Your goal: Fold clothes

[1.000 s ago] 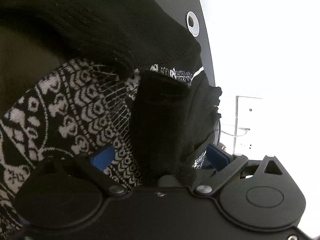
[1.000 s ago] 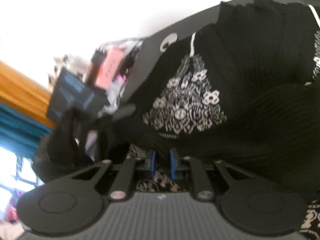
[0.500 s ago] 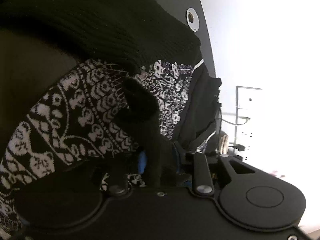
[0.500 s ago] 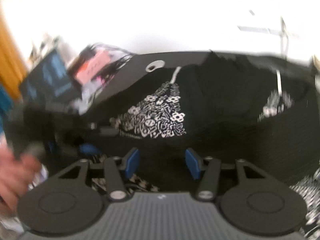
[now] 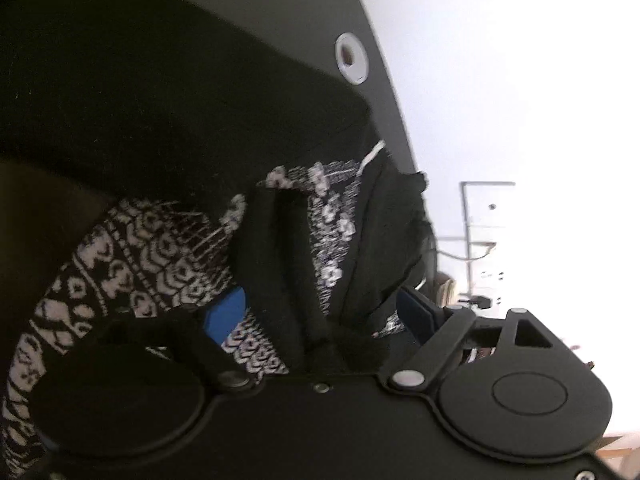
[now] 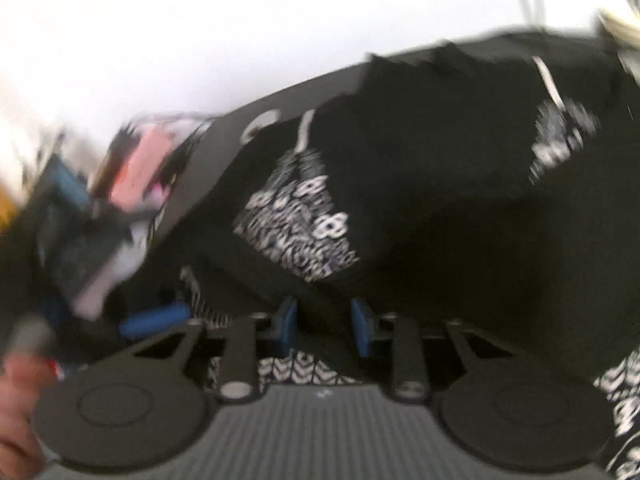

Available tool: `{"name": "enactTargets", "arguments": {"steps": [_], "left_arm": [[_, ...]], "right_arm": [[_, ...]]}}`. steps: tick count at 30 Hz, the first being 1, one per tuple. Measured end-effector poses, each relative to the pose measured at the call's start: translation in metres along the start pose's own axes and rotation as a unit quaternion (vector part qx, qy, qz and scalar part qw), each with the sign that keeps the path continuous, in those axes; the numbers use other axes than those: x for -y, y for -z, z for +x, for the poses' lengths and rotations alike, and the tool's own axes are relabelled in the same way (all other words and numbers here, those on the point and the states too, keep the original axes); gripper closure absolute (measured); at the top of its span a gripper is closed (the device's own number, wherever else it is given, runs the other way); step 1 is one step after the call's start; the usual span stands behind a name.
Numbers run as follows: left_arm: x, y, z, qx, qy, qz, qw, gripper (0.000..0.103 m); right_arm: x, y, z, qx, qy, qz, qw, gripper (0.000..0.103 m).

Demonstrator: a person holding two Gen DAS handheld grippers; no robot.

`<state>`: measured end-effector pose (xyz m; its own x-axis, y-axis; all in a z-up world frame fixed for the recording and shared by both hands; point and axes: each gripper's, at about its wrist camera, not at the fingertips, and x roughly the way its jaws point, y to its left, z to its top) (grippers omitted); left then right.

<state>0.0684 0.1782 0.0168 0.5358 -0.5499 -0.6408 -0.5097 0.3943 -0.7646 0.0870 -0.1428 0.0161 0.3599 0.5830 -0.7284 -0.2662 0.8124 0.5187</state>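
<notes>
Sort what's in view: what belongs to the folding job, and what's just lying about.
Job:
- black patterned sweater
- left tool
- right tool
- dark table

Lying about:
- pink box
- clutter around it, blurred
- white frame

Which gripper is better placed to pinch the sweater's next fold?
Likely left. The left gripper is open wide with a raised black fold of the sweater standing between its pads. The right gripper view is blurred, its gap narrower, and its grip is unclear.
</notes>
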Motion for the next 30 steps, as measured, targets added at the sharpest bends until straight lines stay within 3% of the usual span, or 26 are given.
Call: {"name": "enactTargets", "arguments": {"steps": [10, 18, 20, 23, 26, 27, 28, 30], "left_arm": [[0.017, 0.002, 0.015, -0.028, 0.023, 0.014, 0.9992, 0.026], [0.002, 0.011, 0.028, -0.019, 0.006, -0.008, 0.9998, 0.028], [0.003, 0.012, 0.029, -0.017, 0.016, -0.007, 0.9997, 0.051], [0.005, 0.014, 0.026, -0.022, 0.035, -0.004, 0.9992, 0.065], [0.004, 0.017, 0.022, -0.019, 0.030, 0.001, 0.9994, 0.061], [0.002, 0.017, 0.020, -0.021, 0.023, 0.000, 0.9995, 0.056], [0.000, 0.018, 0.020, -0.022, 0.015, -0.001, 0.9996, 0.042], [-0.006, 0.019, 0.017, -0.017, 0.005, -0.007, 0.9998, 0.038]], "right_arm": [[0.002, 0.014, -0.017, -0.002, -0.050, 0.017, 0.999, 0.077], [0.002, 0.020, -0.025, -0.003, -0.078, 0.020, 0.997, 0.081], [-0.001, 0.021, -0.025, -0.007, -0.079, 0.010, 0.997, 0.081], [-0.009, 0.023, -0.027, -0.009, -0.074, -0.016, 0.997, 0.081], [-0.018, 0.026, -0.028, -0.013, -0.072, -0.045, 0.996, 0.081], [-0.021, 0.027, -0.029, -0.016, -0.073, -0.055, 0.996, 0.081], [-0.024, 0.028, -0.029, -0.018, -0.074, -0.065, 0.995, 0.081], [-0.031, 0.030, -0.029, -0.024, -0.076, -0.086, 0.993, 0.081]]}}
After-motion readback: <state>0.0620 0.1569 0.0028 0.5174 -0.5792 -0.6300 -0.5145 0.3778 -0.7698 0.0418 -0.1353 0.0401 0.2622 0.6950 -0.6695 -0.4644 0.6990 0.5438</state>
